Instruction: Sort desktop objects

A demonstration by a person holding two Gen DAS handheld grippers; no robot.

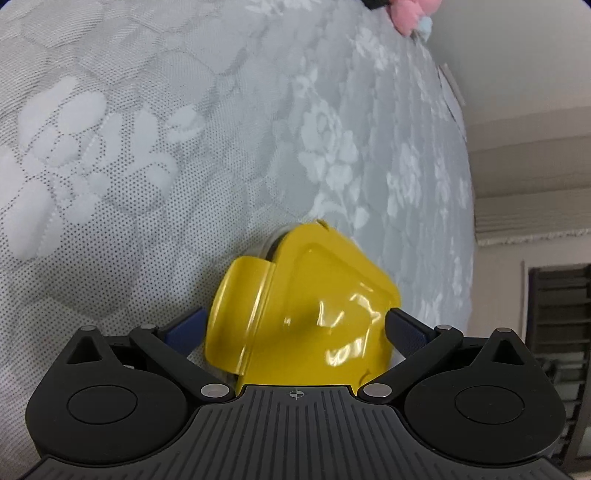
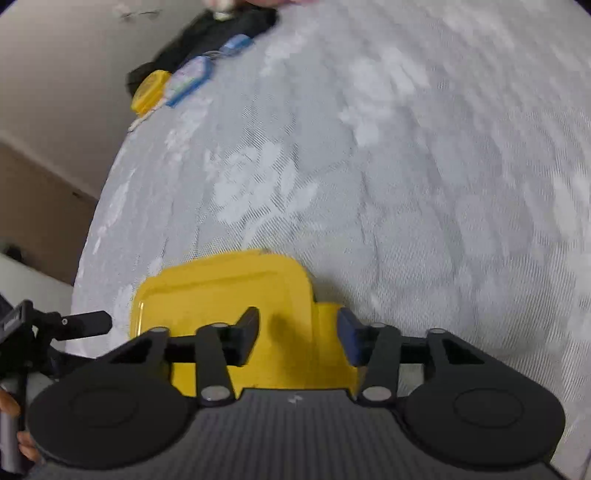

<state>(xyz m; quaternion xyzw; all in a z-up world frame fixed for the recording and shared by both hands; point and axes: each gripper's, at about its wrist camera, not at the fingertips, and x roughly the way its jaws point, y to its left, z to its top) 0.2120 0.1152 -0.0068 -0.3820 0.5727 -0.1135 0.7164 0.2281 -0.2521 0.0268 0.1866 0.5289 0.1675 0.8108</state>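
A glossy yellow plastic box [image 1: 306,314] lies between the fingers of my left gripper [image 1: 295,328], which is shut on its body, one pad on each side. In the right wrist view the same yellow box [image 2: 229,295] sits low in the middle; my right gripper [image 2: 299,332] is closed around its protruding yellow tab [image 2: 327,332]. Both hold it just above the grey floral tablecloth [image 1: 184,147]. The other gripper's black frame [image 2: 55,325] shows at the left edge.
At the far corner of the table lie a small yellow container [image 2: 147,90], a blue-rimmed packet [image 2: 188,79], another blue item [image 2: 234,44] and a black object [image 2: 207,33]. A pink plush [image 1: 410,14] sits at the far table edge. The table edge [image 1: 465,184] runs close on the right.
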